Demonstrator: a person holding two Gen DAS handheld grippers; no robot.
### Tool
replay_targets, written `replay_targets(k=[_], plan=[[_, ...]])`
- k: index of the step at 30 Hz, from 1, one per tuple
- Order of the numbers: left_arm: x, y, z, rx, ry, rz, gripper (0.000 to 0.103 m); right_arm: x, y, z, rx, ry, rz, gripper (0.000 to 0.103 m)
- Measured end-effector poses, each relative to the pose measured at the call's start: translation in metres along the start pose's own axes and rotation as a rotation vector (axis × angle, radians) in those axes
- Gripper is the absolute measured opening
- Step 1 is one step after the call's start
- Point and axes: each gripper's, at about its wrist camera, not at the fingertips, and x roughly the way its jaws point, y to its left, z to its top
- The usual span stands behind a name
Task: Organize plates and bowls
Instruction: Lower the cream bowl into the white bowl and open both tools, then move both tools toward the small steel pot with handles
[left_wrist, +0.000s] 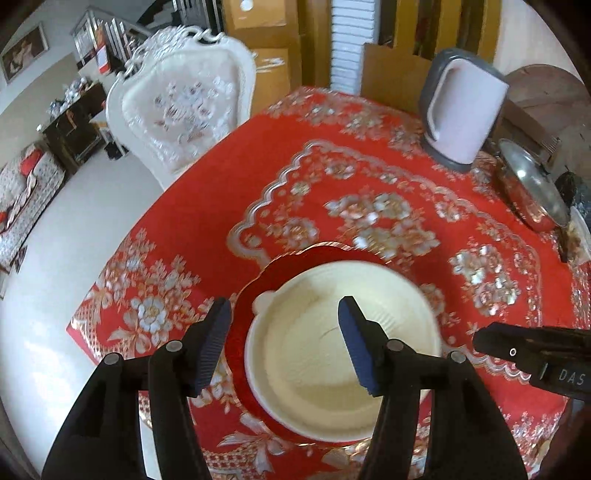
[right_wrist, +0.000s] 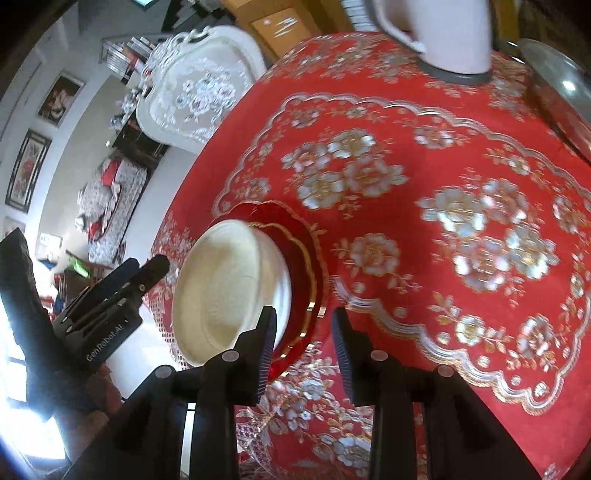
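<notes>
a cream bowl (left_wrist: 332, 354) is sitting inside a red plate (left_wrist: 291, 264) with a gold scalloped rim, both resting on the worktop (left_wrist: 424, 155) under a red floral cloth, near its front edge.

the left gripper (left_wrist: 286, 321) is hovering above the pair with its fingers (left_wrist: 214, 343) spread wide – the left finger is hanging over the plate's left rim, the right finger over the hollow of the bowl, so the bowl's left wall and its small lug handle are lying in the gap between them. nothing is being pinched.

the right gripper (right_wrist: 303, 328) is also standing spread and empty. in the right wrist view its left finger is overlapping the bowl's (right_wrist: 229, 291) right side, while the plate's (right_wrist: 303, 258) gilt rim is showing in the gap between the two fingers; whether a finger is touching the rim cannot be told.

a white kettle (left_wrist: 461, 107) on a grey base is standing at the far side of the worktop, with a steel pot lid (left_wrist: 532, 184) just beside it. a white carved chair (left_wrist: 181, 107) is standing at the worktop's left.
</notes>
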Motion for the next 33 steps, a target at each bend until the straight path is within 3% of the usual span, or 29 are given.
replay_targets(k=[19,33], plan=[[-0.026,-0.137,0.018,0.247,-0.071,-0.098,0.06,-0.074,-0.119,-0.044,0.254,-0.123,-0.044,0.036],[-0.039,-0.215,0.008,0.391,-0.087,-0.138,0.06,-0.102,-0.17,-0.085,0.352,-0.15,-0.06,0.037]])
